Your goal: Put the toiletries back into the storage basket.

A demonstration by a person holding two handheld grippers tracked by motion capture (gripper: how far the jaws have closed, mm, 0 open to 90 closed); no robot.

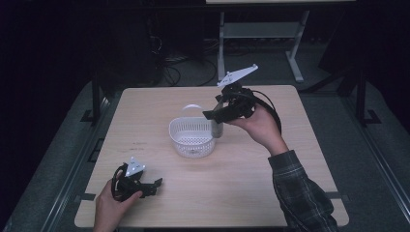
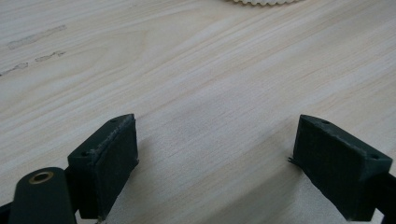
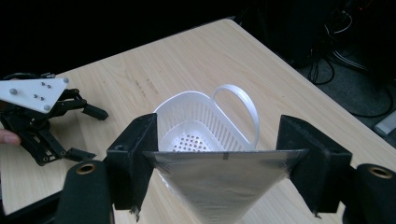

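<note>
Pale wood-grain table (image 1: 241, 183), matt laminate with rounded corners and fine streaked figure, a few faint grey scuffs near its left side; at its middle a white plastic basket (image 1: 192, 137), oval, thin-walled, slotted round the sides and pierced with small round holes in the floor, scalloped along the rim, with 1 slim arched handle standing up at the far edge; held over the basket's right rim by the right gripper (image 1: 216, 116), a flat translucent pouch (image 3: 219, 179) of filmy grey plastic, straight-edged along the top and tapering downward, pinched at its 2 upper corners between the black block-shaped pads (image 3: 135, 156), so closed on the pouch, which hangs partly above the basket and partly beside it; seen in the high view as a small grey strip touching or just over the basket's rim, cannot tell which; grey 3-cornered plate tilted up on that gripper, black cable looping behind the hand; sleeve (image 1: 300, 188) of dark plaid cloth on the right forearm; near the table's front left corner, well apart from the basket, the left gripper (image 1: 151, 185), resting low on the wood in the left hand (image 1: 112, 205); jaws spread wide, 2 rough-faced black foam-like pads (image 2: 112, 161) with nothing but bare grain between them
</note>
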